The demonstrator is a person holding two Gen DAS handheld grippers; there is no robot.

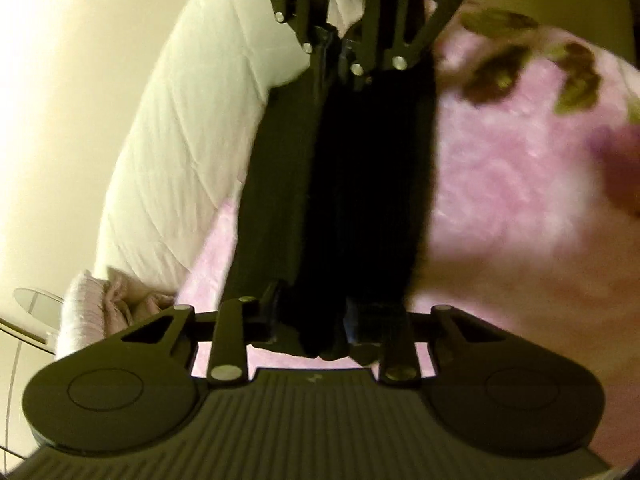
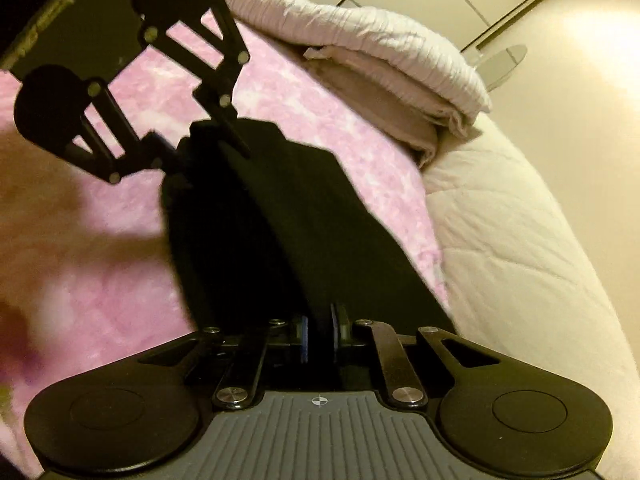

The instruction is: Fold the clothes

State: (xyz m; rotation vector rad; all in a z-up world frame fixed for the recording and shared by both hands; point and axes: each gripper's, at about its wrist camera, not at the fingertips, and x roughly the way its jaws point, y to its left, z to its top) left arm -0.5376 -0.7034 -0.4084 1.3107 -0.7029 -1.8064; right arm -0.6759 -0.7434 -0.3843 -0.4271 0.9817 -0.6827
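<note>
Matt black cloth garment (image 2: 280, 216), fluffy pink blanket (image 2: 332, 120), quilted white duvet (image 2: 520, 248), matt plastic hand-held gripper (image 2: 319, 344)

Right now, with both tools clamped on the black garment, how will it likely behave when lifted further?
Probably floppy: the black garment hangs in loose vertical folds between the left tool and the right tool. It seems light, since it spans between the two pinches without pulling free. Released, it would likely collapse onto the pink blanket.

- The left wrist camera looked along its gripper (image 1: 316, 328), close above a pink blanket (image 1: 500, 184).
- The right wrist camera faced the opposite gripper across a shared black garment (image 2: 280, 220) (image 1: 360, 184), bed edge beyond.
</note>
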